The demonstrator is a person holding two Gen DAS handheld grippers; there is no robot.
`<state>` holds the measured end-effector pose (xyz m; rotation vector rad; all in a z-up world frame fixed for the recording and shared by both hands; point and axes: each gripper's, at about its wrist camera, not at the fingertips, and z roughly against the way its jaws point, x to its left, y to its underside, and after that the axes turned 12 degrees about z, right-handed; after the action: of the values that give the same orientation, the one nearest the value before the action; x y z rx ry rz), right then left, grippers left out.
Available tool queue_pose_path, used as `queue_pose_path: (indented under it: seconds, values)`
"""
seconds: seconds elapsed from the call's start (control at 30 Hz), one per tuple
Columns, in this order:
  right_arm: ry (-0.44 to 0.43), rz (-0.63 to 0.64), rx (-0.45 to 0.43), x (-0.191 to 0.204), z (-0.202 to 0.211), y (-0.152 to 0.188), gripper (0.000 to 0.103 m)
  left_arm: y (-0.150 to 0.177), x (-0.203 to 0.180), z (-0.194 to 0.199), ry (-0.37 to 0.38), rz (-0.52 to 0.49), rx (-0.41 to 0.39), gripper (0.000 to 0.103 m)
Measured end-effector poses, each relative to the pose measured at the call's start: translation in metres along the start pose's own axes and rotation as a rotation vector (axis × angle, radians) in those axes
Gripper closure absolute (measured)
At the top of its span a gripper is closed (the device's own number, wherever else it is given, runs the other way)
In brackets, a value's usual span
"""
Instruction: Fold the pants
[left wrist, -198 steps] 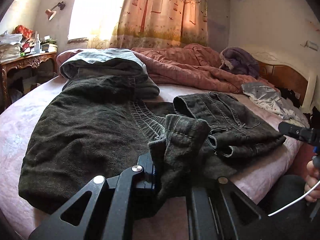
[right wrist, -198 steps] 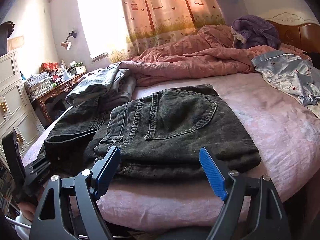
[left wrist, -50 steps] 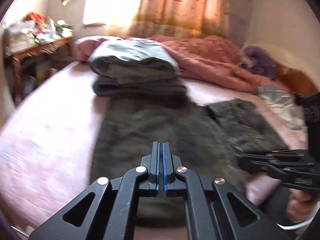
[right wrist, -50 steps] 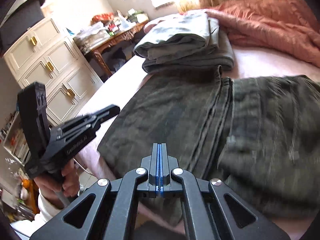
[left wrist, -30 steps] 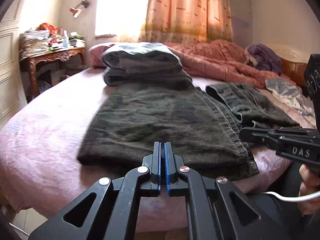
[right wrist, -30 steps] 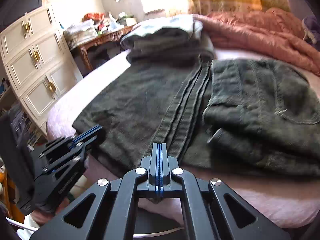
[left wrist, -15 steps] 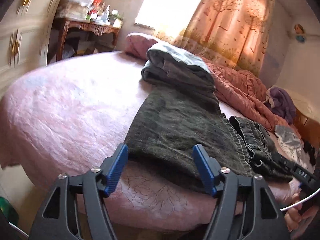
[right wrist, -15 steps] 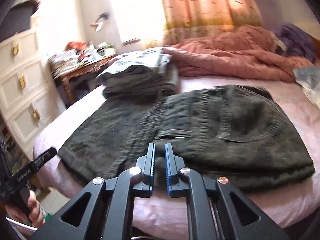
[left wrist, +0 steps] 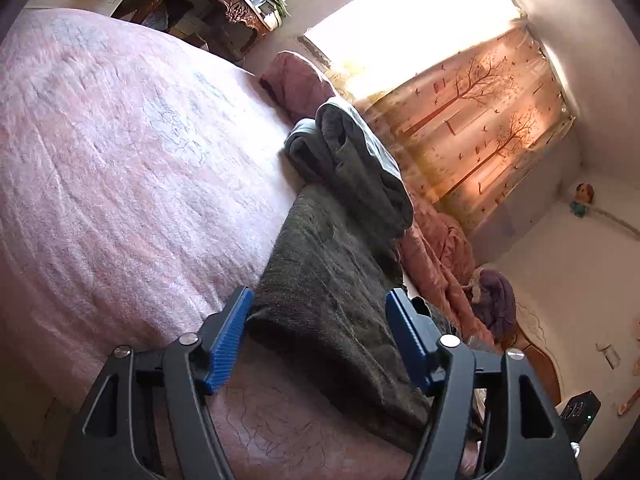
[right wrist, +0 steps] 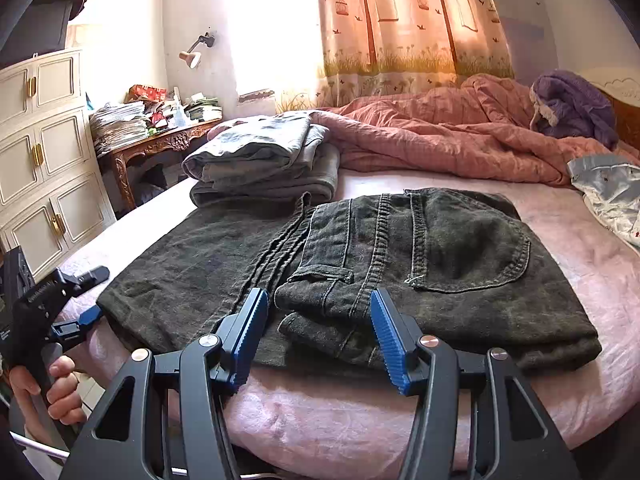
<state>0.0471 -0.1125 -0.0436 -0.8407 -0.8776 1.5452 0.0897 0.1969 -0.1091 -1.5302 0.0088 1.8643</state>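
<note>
Both grippers, left gripper [left wrist: 320,336] and right gripper [right wrist: 319,334], gape over unlabelled dark pants [right wrist: 400,256].

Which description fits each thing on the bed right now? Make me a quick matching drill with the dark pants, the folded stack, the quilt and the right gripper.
1. dark pants
2. folded grey stack
3. pink quilt
4. right gripper

a. bunched below the curtain
b. open, empty
c. spread flat at the near bed edge
d. just beyond the pants' far end

Pairs: 1-c, 2-d, 3-a, 4-b
</note>
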Motion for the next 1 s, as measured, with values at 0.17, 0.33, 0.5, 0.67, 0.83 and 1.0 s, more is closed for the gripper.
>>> queue_pose_path:
  seconds: [0.17,0.33,0.5,0.67,0.83,1.0]
  values:
    - [-0.023,-0.062,0.027,-0.011,-0.005,0.002,0.048,0.002,-0.006,0.001,-0.015,-0.039,0.008,0.059]
    - [-0.014,-0.050,0.041,-0.007,-0.007,0.002,0.048,0.008,-0.022,-0.024,-0.132,-0.164,0.047,0.035]
    - [0.003,-0.013,0.040,-0.001,-0.007,0.002,0.048,0.013,-0.039,-0.039,-0.188,-0.248,0.018,0.028]
    - [-0.008,0.006,0.036,0.002,-0.005,0.003,0.048,0.002,-0.043,-0.050,-0.143,-0.280,-0.014,0.033]
    - [-0.018,0.011,0.059,0.003,-0.008,0.004,0.048,-0.002,-0.030,-0.060,-0.132,-0.297,0.026,0.056]
    - [-0.021,0.014,0.062,0.003,-0.009,0.003,0.048,0.014,-0.037,-0.058,-0.146,-0.356,0.013,0.048]
